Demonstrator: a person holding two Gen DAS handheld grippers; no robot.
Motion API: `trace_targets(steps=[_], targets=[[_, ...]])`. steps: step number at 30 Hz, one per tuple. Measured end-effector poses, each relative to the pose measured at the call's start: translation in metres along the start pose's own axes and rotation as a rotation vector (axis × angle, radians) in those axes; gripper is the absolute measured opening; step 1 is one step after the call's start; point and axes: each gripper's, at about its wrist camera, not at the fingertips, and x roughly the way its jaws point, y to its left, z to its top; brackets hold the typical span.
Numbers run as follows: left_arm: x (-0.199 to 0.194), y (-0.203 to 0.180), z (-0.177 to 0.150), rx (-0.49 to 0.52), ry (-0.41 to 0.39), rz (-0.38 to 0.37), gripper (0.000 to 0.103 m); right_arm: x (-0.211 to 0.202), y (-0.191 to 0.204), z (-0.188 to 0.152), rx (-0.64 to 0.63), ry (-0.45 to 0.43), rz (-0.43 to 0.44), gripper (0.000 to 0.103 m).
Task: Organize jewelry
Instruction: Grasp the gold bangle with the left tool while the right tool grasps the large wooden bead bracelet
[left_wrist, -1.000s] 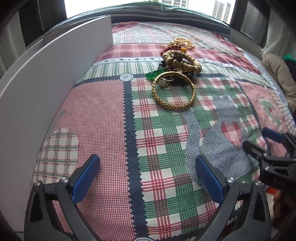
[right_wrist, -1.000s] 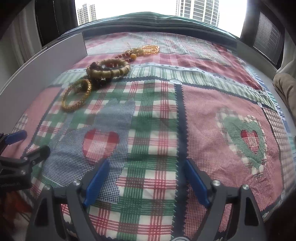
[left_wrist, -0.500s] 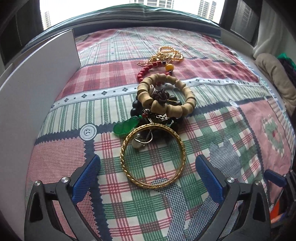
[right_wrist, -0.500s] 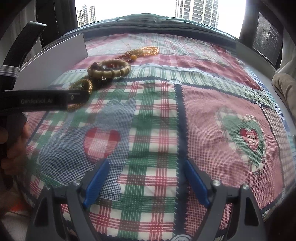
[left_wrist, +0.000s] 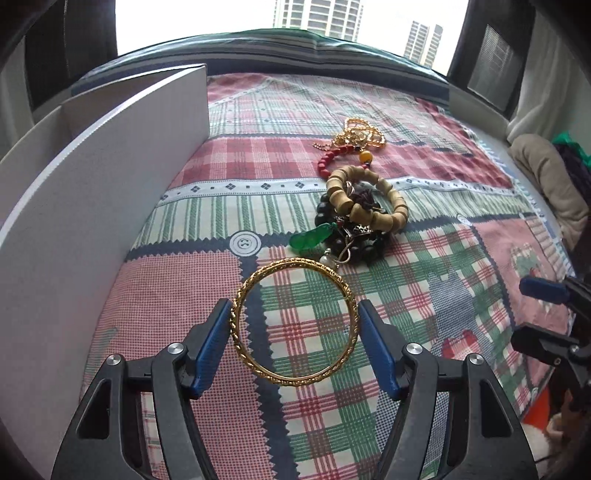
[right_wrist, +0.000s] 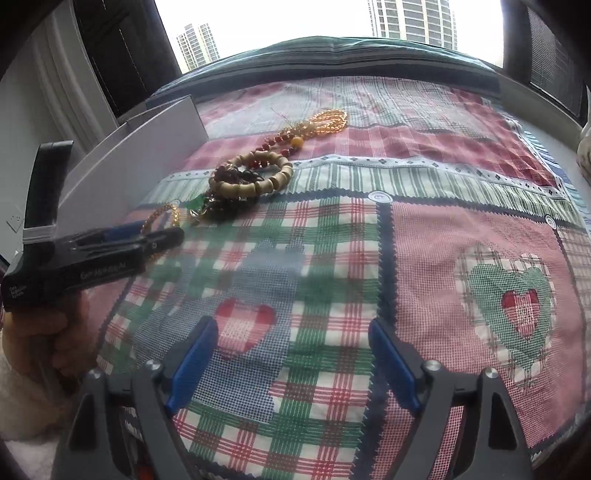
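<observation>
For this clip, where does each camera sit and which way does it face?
Left wrist: on the left gripper, low over the patchwork bedspread, facing the window; its blue pads flank the gold twisted bangle.
Right wrist: on the right gripper, facing likewise; jaws empty.
Shared: bangle, tan wooden-bead bracelet, white board box; each view shows the other gripper.

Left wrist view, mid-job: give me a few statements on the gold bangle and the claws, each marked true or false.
1. The left claw brackets the gold bangle. True.
2. The bangle hangs lifted above the quilt. False; it lies flat on it.
3. The right claw holds the wooden bead bracelet. False; it is open and holds nothing.
4. A green pendant lies beside the dark beads. True.
</observation>
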Motion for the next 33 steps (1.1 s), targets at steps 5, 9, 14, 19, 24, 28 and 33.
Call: trace_targets(steps=[5, 9, 14, 19, 24, 28, 33], targets=[[-0.023, 0.022, -0.018, -0.070, -0.012, -0.022, 0.070, 0.023, 0.042, 0.060, -0.283, 0.023, 0.126, 0.062], [-0.032, 0.026, -0.026, -0.088, -0.021, -0.022, 0.070, 0.062, 0.068, 0.092, -0.436, 0.064, 0.116, 0.045], [-0.028, 0.030, -0.032, -0.117, -0.012, -0.026, 0.070, 0.105, 0.076, 0.107, -0.520, 0.133, 0.085, 0.035], [-0.020, 0.031, -0.038, -0.140, 0.008, -0.025, 0.070, 0.121, 0.074, 0.108, -0.549, 0.189, 0.086, 0.025], [-0.030, 0.032, -0.037, -0.145, 0.000, -0.035, 0.070, 0.095, 0.061, 0.113, -0.459, 0.160, 0.143, 0.016], [-0.038, 0.030, -0.032, -0.146, -0.009, -0.041, 0.070, 0.056, 0.035, 0.123, -0.289, 0.114, 0.246, 0.015], [-0.056, 0.027, -0.029, -0.151, -0.028, -0.052, 0.070, 0.027, 0.009, 0.132, -0.127, 0.063, 0.360, 0.015]])
